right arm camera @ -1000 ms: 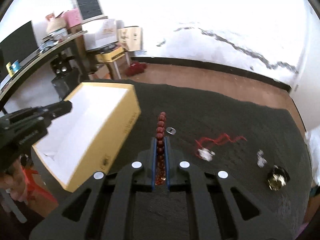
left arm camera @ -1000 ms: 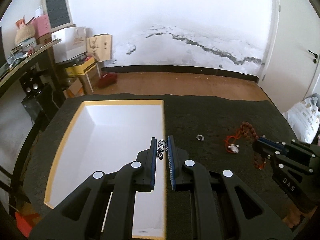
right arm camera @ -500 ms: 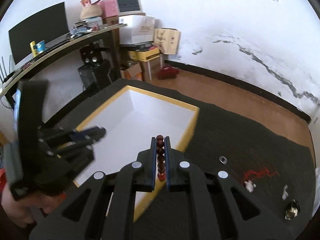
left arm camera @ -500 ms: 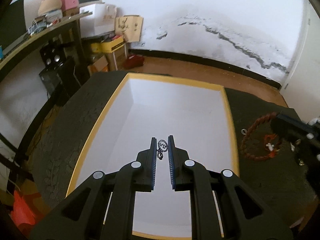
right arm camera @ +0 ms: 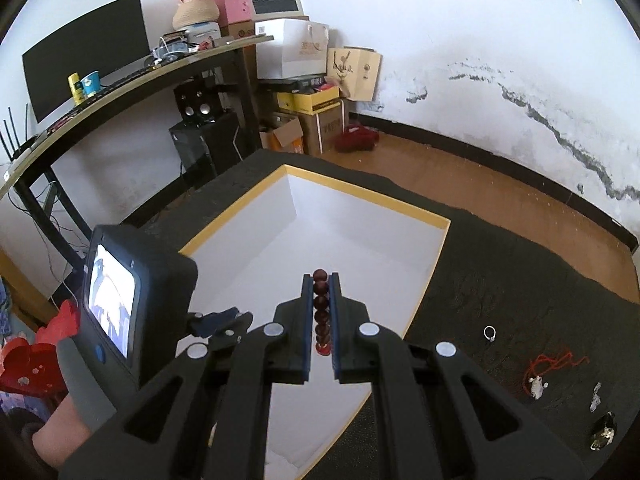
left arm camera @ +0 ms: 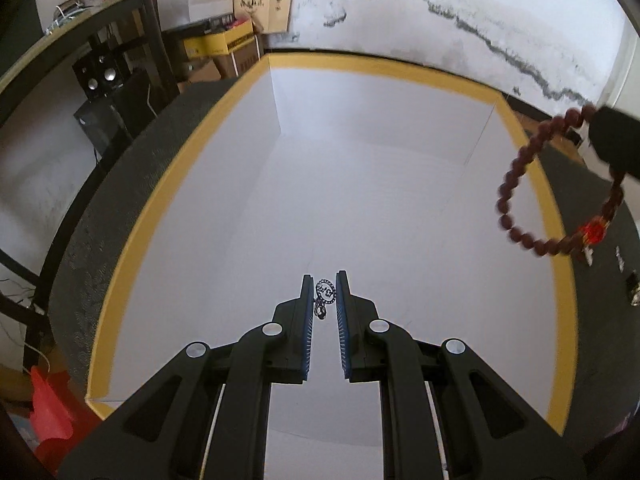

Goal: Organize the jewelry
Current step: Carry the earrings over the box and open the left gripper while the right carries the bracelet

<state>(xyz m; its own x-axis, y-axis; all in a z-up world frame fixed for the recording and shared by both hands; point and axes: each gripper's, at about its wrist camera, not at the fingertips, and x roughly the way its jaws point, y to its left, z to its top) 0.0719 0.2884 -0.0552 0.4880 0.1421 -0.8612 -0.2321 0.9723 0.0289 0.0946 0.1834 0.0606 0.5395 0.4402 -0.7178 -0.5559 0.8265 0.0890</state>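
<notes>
A white box with a yellow rim (left arm camera: 168, 196) fills the left wrist view and lies on the dark cloth in the right wrist view (right arm camera: 360, 196). My left gripper (left arm camera: 325, 280) is shut on a small silver charm (left arm camera: 323, 294) and holds it above the box floor. My right gripper (right arm camera: 321, 280) is shut on a dark red bead bracelet (right arm camera: 321, 308) over the box's near right part. The bracelet (left arm camera: 520, 184) hangs as a loop from the right gripper at the box's right rim in the left wrist view.
On the dark cloth right of the box lie a silver ring (right arm camera: 489, 333), a red-cord pendant (right arm camera: 536, 385), a small silver piece (right arm camera: 596, 400) and a dark gold piece (right arm camera: 604, 436). A desk with a monitor (right arm camera: 80, 56) and stacked cartons (right arm camera: 316, 108) stand beyond the table.
Both grippers have moved left from the cloth to above the box, each still holding its piece. The bracelet has been lifted off the cloth and now hangs over the box's right rim.
</notes>
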